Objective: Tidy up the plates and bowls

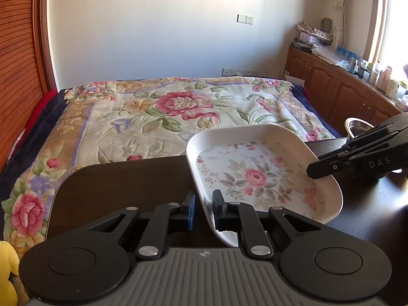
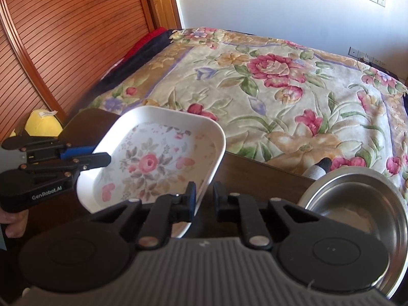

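A white square plate with a pink flower print [image 1: 257, 176] is held above the dark table [image 1: 122, 181]; it also shows in the right wrist view [image 2: 155, 160]. My left gripper [image 1: 204, 209] straddles the plate's left rim, one finger inside and one outside. My right gripper [image 2: 204, 199] straddles the plate's right rim the same way. Small gaps show beside the rim in both views, so I cannot tell how tightly either gripper clamps. A steel bowl [image 2: 357, 204] sits on the table to the right of the plate.
A bed with a floral blanket [image 1: 165, 112] lies just beyond the table's far edge. A wooden slatted door [image 2: 63, 38] stands at the left. A yellow soft toy [image 2: 43, 125] sits by the table's left end. A wooden cabinet [image 1: 344, 91] with clutter lines the right wall.
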